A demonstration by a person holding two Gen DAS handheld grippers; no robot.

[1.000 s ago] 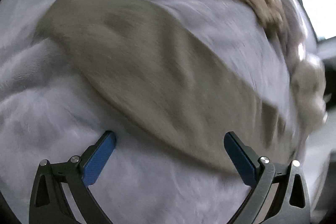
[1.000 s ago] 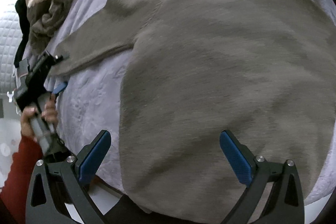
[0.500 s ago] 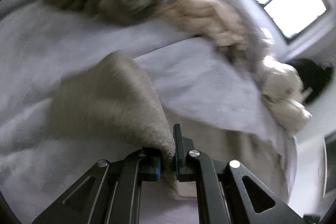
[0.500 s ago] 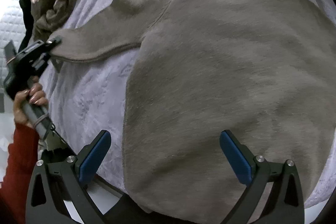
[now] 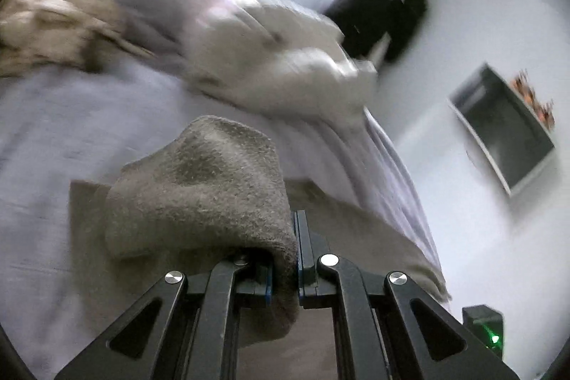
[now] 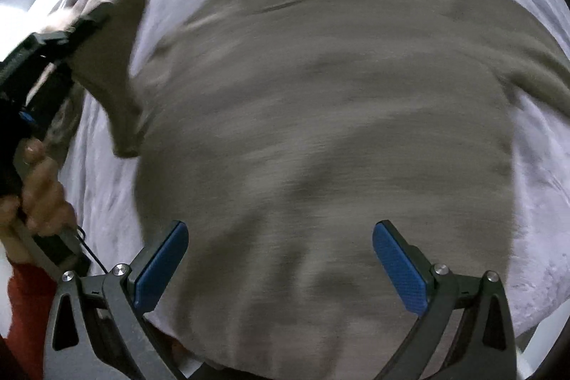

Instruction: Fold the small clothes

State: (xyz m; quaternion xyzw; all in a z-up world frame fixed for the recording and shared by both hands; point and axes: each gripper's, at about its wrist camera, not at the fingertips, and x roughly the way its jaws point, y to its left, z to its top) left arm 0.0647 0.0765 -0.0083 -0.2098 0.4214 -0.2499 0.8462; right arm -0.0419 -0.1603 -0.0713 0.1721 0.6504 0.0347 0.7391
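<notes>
Two left gripper (image 5: pixel 285 267) fingers pinch the sweater (image 6: pixel 320 130) sleeve (image 5: pixel 206 194); right gripper (image 6: pixel 279 259) fingers gape wide, empty.

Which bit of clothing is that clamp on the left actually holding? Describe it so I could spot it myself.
On the pale lilac bedspread lies a big grey-brown sweater. The left gripper is shut on the sweater's sleeve, lifted and doubled over. Unlike the cream knits heaped further back, it matches the sweater.
</notes>
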